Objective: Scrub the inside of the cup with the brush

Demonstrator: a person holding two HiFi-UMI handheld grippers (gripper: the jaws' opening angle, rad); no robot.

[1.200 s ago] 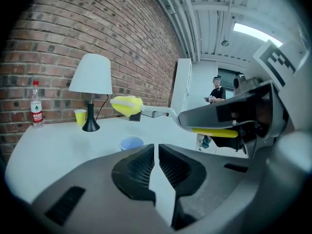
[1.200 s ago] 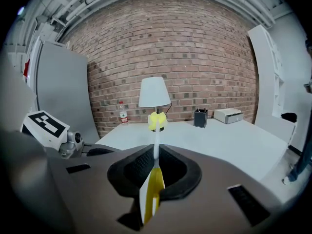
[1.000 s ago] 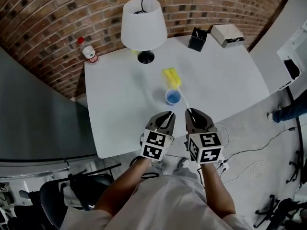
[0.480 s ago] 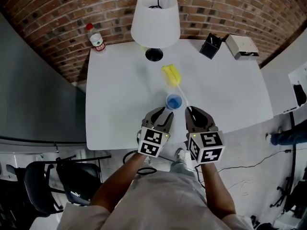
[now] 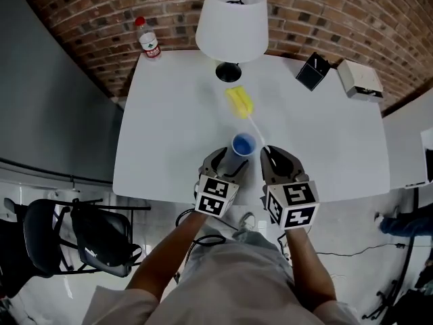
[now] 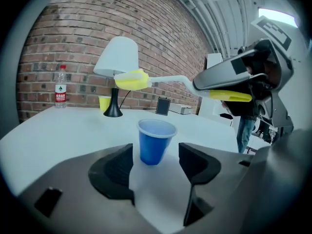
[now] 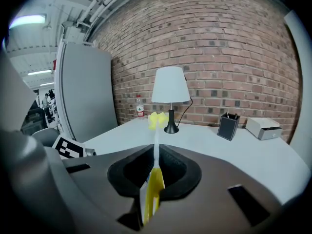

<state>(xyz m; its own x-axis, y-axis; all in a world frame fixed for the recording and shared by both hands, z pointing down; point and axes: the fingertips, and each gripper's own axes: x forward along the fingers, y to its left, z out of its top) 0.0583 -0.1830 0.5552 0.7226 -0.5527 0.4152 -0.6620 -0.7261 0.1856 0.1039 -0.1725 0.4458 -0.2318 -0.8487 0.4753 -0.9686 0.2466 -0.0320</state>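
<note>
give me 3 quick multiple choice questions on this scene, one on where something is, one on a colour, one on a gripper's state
1. Where is the brush's yellow head, relative to the cup?
A) inside it
B) in the air past it, toward the lamp
C) lying against the lamp's base

2. What colour is the cup?
A) red
B) green
C) blue

3. How is the left gripper?
A) open, cup untouched
B) shut on the cup
C) shut on the brush

Answers:
1 B: the right gripper clamps the handle and the head hangs beyond the cup.
2 C: its wall and inside are blue.
3 A: its jaws have just been opening and stand apart; the cup is upright at the gap, touching neither pad.
</note>
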